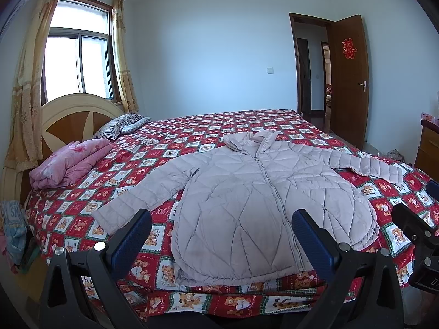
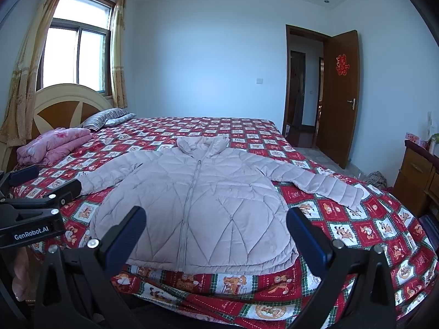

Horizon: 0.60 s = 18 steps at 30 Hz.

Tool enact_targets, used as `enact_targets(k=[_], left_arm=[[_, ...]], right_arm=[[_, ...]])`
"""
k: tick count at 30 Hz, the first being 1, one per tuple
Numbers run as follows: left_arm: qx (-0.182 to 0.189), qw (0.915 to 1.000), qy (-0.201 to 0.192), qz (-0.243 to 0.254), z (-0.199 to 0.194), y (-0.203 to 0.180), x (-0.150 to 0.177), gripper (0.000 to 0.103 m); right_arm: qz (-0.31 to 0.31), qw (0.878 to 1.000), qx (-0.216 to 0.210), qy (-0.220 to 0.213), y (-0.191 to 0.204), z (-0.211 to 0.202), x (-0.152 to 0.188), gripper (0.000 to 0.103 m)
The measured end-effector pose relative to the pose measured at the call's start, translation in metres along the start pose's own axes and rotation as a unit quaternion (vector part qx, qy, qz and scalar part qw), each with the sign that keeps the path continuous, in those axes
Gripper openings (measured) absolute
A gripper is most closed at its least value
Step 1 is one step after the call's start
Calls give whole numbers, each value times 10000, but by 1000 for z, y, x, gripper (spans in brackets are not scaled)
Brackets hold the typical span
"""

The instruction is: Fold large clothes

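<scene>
Pale quilted jacket (image 1: 263, 192) spread flat and zipped on the bed (image 1: 192, 128), sleeves out to both sides, collar at the far end, hem nearest. Left gripper (image 1: 222, 235) hovering short of the hem, fingers (image 1: 131, 235) wide apart, nothing between them. Right gripper (image 2: 216, 233) likewise short of the hem, fingers (image 2: 307, 235) spread wide, gripping nothing. Folded pink blanket (image 1: 68, 164) and striped pillow (image 1: 120, 124) far beyond the left fingers, by the headboard.
</scene>
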<state>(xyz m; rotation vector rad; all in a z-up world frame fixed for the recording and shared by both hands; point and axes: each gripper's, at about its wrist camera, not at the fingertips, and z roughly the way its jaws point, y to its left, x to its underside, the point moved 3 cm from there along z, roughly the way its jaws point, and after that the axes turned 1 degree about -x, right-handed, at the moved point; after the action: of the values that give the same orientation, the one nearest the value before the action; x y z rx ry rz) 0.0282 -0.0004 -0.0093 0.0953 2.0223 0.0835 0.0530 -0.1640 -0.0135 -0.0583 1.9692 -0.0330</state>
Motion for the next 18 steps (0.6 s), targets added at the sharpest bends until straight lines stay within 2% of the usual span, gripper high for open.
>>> enact_targets(k=[18], left_arm=[[-28, 10000, -45, 20, 0, -1, 2, 102]], right_arm=[[10, 10000, -47, 34, -9, 2, 2, 103]])
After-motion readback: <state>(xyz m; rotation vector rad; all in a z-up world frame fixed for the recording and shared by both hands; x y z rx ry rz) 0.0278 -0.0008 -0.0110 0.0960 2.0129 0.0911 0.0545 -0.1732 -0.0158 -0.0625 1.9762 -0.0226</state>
